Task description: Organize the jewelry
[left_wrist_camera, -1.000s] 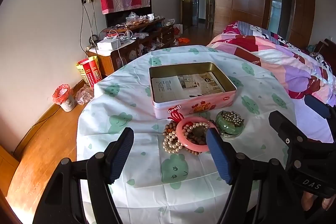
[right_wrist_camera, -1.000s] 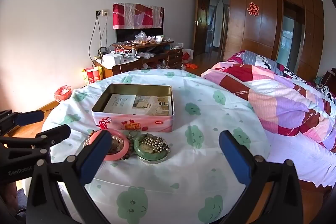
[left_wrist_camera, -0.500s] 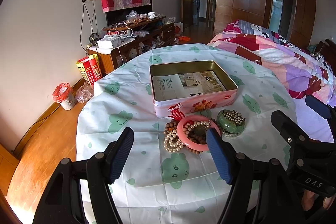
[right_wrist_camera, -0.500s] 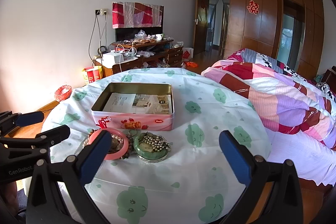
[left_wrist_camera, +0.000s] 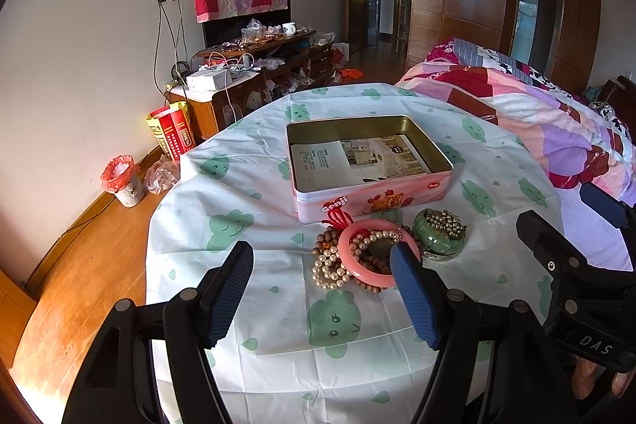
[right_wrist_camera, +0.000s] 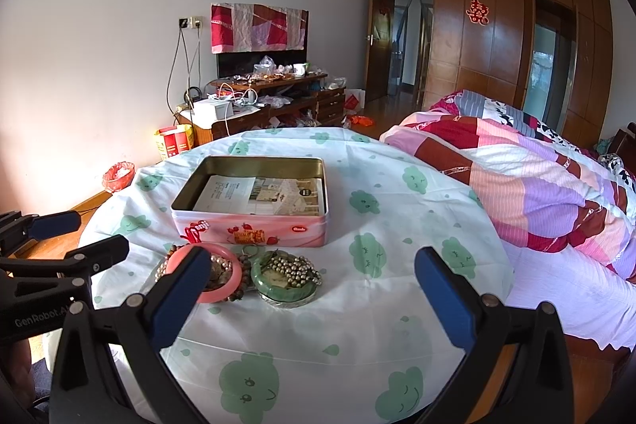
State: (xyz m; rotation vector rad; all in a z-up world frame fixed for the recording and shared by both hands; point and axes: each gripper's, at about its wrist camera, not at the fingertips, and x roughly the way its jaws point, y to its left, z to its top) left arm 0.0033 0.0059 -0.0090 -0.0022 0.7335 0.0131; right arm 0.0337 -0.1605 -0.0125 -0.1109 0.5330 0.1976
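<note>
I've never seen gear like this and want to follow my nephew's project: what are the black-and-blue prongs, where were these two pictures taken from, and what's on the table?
The prongs are two-finger clamps that a person holds, one per hand, each with a wide-angle camera looking along its fingers. One picture comes from the left hand-held gripper, the other from the right hand-held gripper. Both are open and hold nothing. On the round table, covered in a cloud-print cloth, stands an open pink tin with paper inside. In front of it lie a pink bangle, bead strands and a green bangle topped with metal beads.
</note>
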